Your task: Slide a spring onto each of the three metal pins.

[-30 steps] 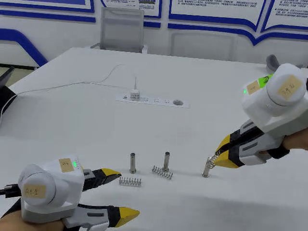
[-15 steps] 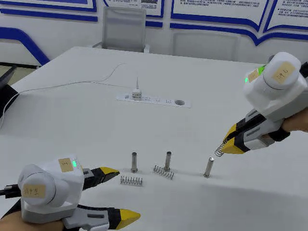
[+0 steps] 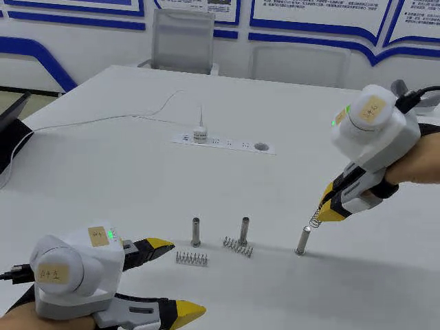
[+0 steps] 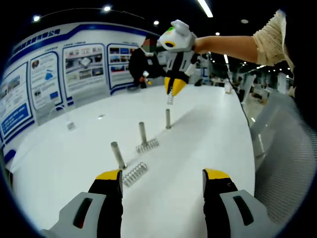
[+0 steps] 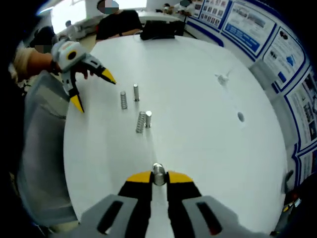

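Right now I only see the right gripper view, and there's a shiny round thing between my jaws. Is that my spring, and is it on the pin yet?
Observer: It's a spring, seen end-on. In the head view it dangles from the right gripper, not on a pin yet.
Operator: Where's the pin? I can't find it!
Observer: Right under it. The left gripper view shows the spring hanging over the right pin with a small gap.
Operator: Is my other gripper holding anything?
Observer: No. The left gripper is open and empty, with a loose spring lying just ahead of it.
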Demonstrator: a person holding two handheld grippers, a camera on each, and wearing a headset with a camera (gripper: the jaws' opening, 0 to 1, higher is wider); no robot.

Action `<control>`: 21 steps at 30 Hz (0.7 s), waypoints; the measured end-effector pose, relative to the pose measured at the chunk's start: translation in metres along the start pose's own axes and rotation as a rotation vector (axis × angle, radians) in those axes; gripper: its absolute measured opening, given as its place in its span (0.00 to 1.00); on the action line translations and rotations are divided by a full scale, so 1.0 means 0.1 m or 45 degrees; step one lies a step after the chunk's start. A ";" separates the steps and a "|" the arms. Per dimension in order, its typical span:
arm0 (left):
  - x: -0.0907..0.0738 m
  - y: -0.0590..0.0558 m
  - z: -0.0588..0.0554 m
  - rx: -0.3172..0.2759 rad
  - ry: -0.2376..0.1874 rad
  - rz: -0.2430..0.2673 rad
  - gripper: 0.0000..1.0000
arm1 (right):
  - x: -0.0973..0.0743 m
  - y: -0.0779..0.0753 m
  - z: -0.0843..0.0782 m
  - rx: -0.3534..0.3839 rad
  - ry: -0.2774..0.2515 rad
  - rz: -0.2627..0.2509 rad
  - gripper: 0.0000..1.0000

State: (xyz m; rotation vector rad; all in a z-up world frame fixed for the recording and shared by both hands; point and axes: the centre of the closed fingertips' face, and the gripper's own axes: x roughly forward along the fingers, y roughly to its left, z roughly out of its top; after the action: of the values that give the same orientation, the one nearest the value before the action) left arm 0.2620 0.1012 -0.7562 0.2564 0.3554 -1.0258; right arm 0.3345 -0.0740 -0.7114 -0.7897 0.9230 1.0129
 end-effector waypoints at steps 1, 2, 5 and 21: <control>0.00 0.00 0.00 -0.002 0.000 0.002 0.67 | 0.01 0.00 0.00 0.002 0.003 0.004 0.12; 0.00 0.00 0.00 -0.003 0.001 0.002 0.66 | 0.02 0.00 0.00 0.002 0.006 0.005 0.12; -0.01 0.00 -0.01 -0.007 0.003 0.005 0.66 | 0.05 0.01 -0.01 -0.003 0.020 0.013 0.12; -0.01 0.02 -0.01 -0.021 -0.003 0.009 0.64 | 0.14 0.01 -0.02 -0.010 0.055 0.036 0.12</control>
State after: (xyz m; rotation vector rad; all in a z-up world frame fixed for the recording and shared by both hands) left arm 0.2627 0.1034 -0.7562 0.2414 0.3604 -1.0156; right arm 0.3360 -0.0702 -0.7248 -0.8096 0.9702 1.0278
